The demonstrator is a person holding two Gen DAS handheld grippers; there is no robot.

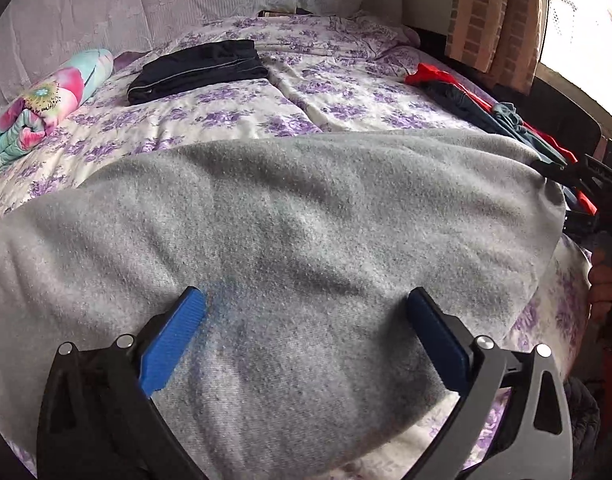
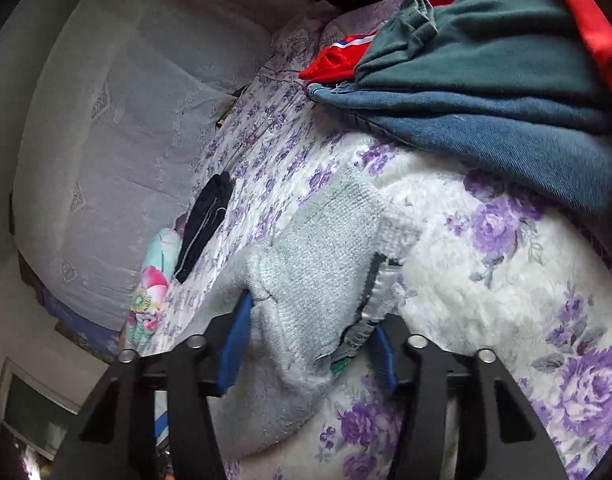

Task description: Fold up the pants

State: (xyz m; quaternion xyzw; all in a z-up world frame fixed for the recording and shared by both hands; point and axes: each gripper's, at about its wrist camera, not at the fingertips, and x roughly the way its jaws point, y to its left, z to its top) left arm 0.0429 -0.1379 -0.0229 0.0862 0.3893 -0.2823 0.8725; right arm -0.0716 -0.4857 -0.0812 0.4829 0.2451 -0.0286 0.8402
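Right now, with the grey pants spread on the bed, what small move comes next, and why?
Probably lower the left gripper and pinch: its jaws stand wide open over the flat grey pants, gripping nothing, while the right gripper already clamps the waistband end. Both ends need holding before folding.

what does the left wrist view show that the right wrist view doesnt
Only the left wrist view: the left tongs open over the grey pants, a brick-pattern curtain, and a hand.
Only the right wrist view: the right tongs around the pants' waistband, with its label.
Both: the floral bedspread, the folded dark pants, and the unfolded clothes pile.
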